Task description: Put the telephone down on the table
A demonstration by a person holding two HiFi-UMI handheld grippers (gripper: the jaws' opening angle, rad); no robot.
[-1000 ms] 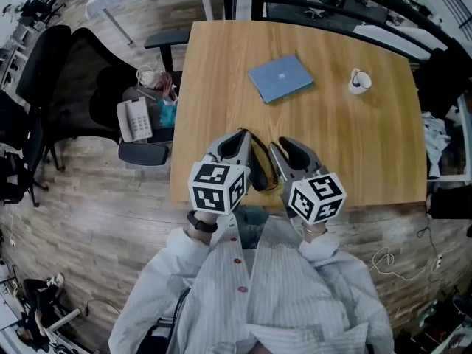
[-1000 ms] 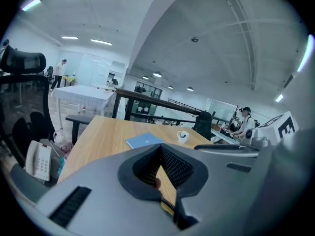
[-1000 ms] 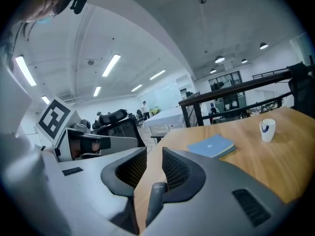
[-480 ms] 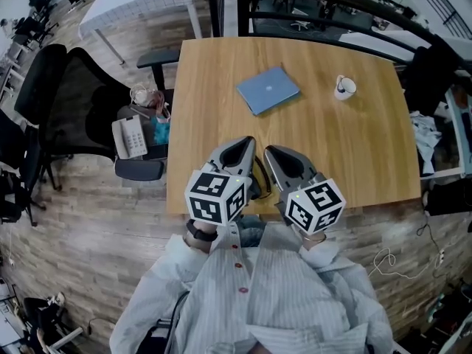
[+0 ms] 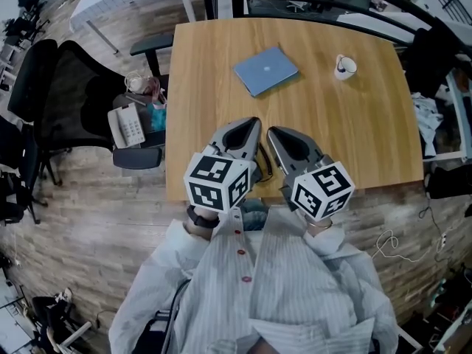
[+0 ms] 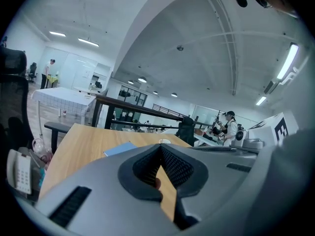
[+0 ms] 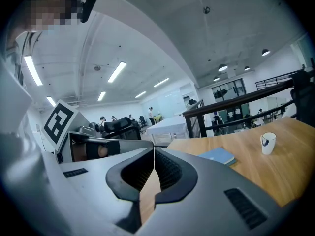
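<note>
Altogether two: left gripper (image 5: 253, 122), right gripper (image 5: 271, 132), fingers together, empty; one telephone (image 5: 125, 126), one notebook (image 5: 265, 70), one cup (image 5: 344, 66).

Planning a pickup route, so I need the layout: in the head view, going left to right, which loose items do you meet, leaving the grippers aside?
telephone on the chair seat → blue notebook → white mug
</note>
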